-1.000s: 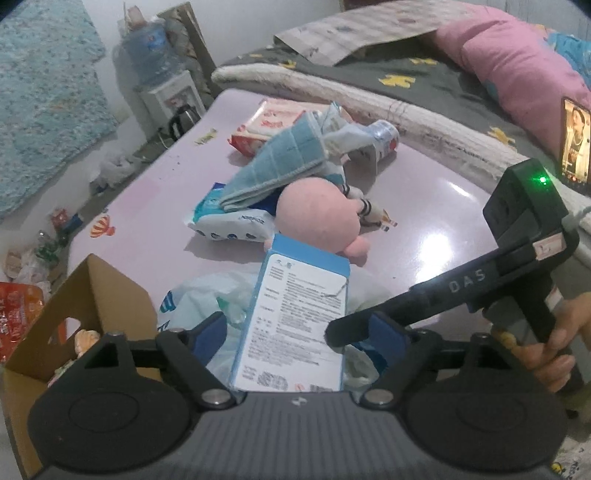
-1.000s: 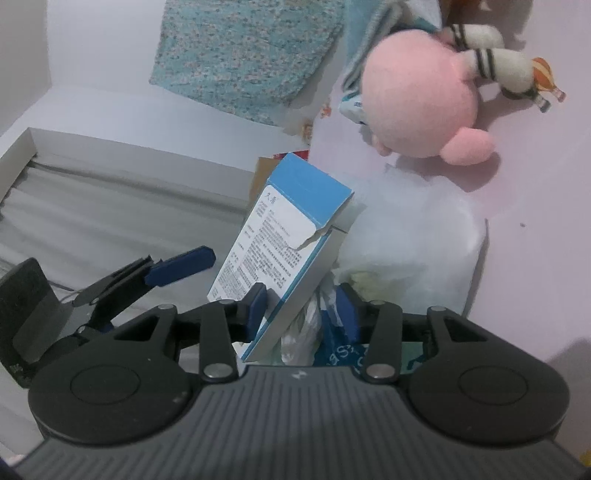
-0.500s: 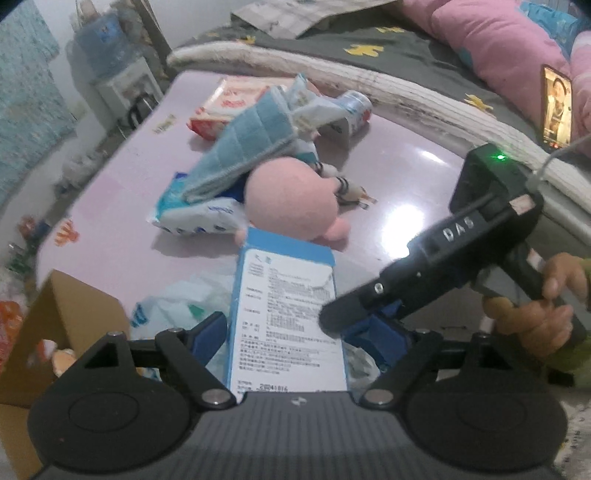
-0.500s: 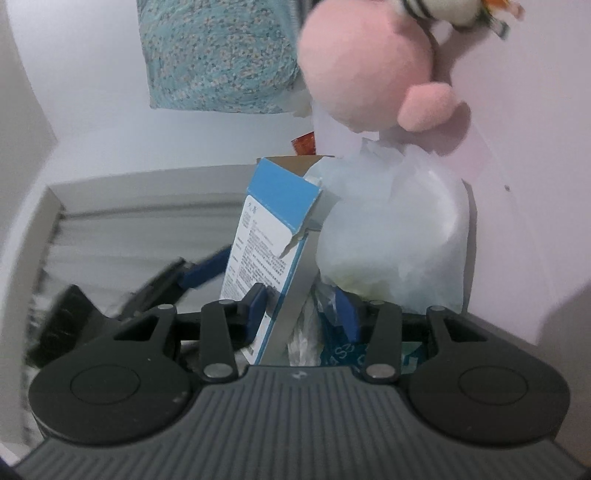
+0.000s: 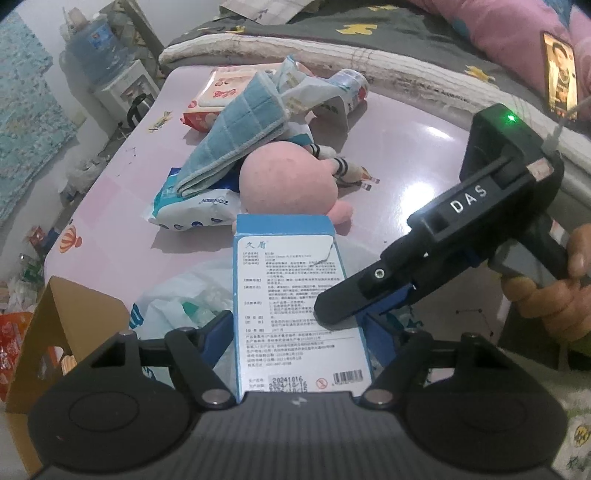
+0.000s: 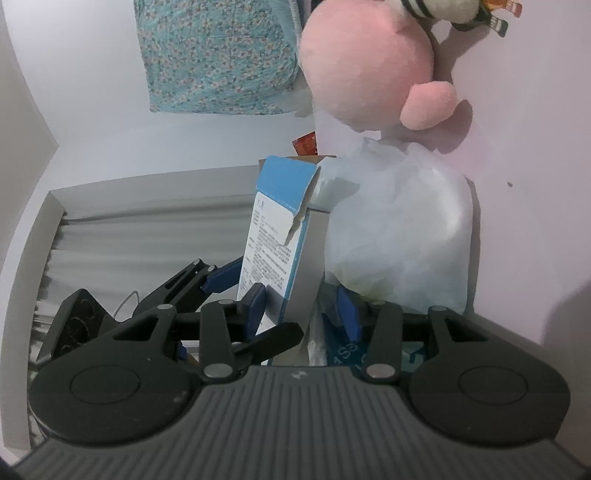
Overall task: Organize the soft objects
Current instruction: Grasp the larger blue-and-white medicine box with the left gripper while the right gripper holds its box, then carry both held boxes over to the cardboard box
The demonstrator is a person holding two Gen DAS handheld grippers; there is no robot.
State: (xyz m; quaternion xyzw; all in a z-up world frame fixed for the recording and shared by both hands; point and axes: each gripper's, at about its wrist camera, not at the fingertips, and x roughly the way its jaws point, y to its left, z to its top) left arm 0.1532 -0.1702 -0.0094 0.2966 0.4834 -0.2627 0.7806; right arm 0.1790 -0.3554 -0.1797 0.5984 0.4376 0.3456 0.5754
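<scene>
A blue and white printed box (image 5: 291, 295) stands between the fingers of my left gripper (image 5: 299, 325). The jaws are closing and the blue pads touch its two side edges. My right gripper (image 5: 343, 310) reaches in from the right, shut on the same box (image 6: 273, 251) across its thin sides. In the right wrist view my right gripper (image 6: 301, 310) has one pad on the printed face. The left gripper's fingers (image 6: 221, 275) straddle the box from the left. A white plastic bag (image 5: 173, 302) lies under the box. Beyond it lies a pink plush (image 5: 288, 184).
On the pink table (image 5: 406, 147) a blue towel (image 5: 240, 125) lies over a wipes pack (image 5: 184, 214) and a pink pack (image 5: 218, 88). An open cardboard box (image 5: 62, 310) stands at the table's left edge. A bed (image 5: 369, 33) borders the far side. A hand (image 5: 546, 295) holds the right gripper.
The left gripper's jaws have narrowed onto the box's side edges. Both grippers have sunk a little and rolled. The right gripper keeps its hold on the box.
</scene>
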